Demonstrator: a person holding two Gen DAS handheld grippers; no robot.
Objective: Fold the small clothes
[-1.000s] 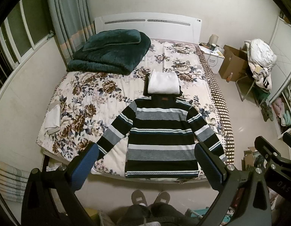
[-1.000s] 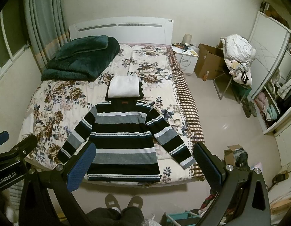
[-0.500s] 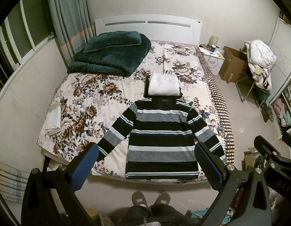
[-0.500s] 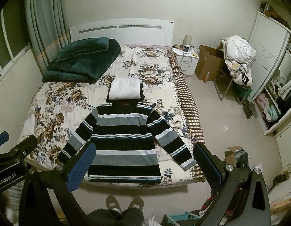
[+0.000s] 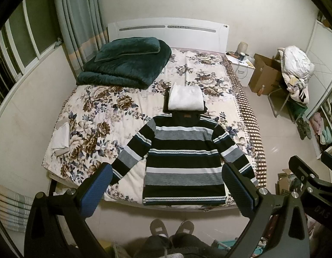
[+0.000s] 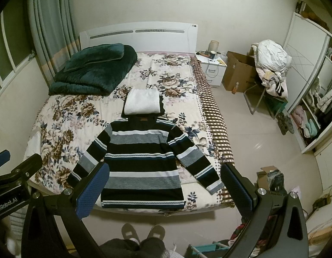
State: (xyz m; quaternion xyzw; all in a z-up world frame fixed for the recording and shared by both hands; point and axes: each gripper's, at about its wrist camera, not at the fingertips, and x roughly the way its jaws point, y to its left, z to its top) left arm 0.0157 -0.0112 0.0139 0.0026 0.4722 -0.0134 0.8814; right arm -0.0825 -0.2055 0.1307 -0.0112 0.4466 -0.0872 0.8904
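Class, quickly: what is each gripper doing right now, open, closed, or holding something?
Left gripper: open, holding nothing, raised above the striped sweater.
Right gripper: open, holding nothing, also clear of the sweater.

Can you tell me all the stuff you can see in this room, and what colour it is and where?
striped sweater: one, black, grey and white, flat at the bed's near end
folded white cloth: one, white, above the sweater's collar
blanket: one, dark green, folded by the headboard
bed: one, flowered cover, mid-room
nightstand: one, white, right of the bed
cardboard box: one, brown, beside the nightstand
slippers: two, grey, on the floor
left gripper: one, jaws open, empty
right gripper: one, jaws open, empty
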